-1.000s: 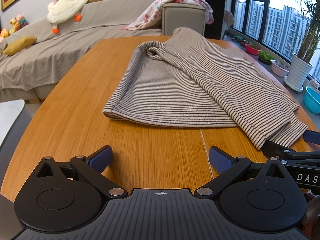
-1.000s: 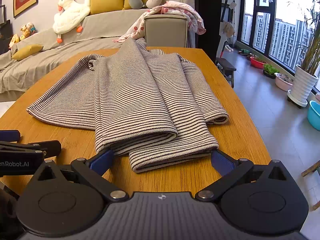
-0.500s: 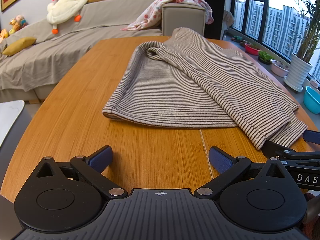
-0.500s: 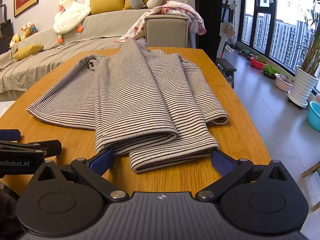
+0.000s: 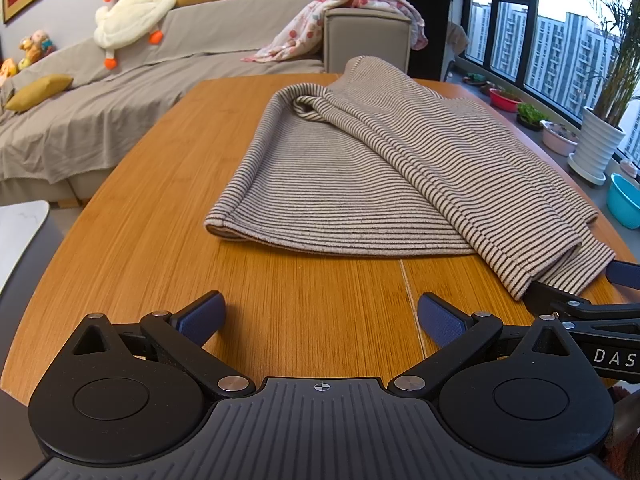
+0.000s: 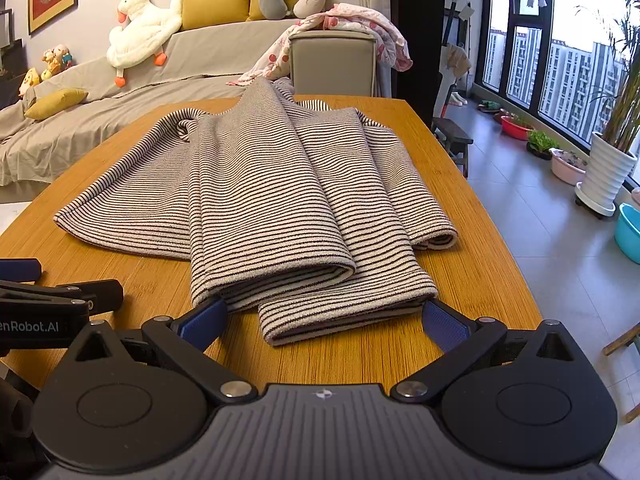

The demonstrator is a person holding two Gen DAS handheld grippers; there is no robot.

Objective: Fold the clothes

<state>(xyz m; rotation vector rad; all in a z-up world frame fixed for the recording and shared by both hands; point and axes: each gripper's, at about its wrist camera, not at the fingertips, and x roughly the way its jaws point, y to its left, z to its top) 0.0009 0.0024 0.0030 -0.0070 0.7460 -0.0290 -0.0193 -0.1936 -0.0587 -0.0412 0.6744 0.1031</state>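
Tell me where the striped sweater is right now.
The striped sweater lies partly folded on the wooden table, straight ahead in the right wrist view, its near hem between the open right tongs; the sofa stands behind.

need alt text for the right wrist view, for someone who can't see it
A striped sweater, partly folded lengthwise, lies on a wooden table, its near hem just ahead of the open right gripper. The left gripper shows at the left edge; a grey sofa with a plush goose sits behind.
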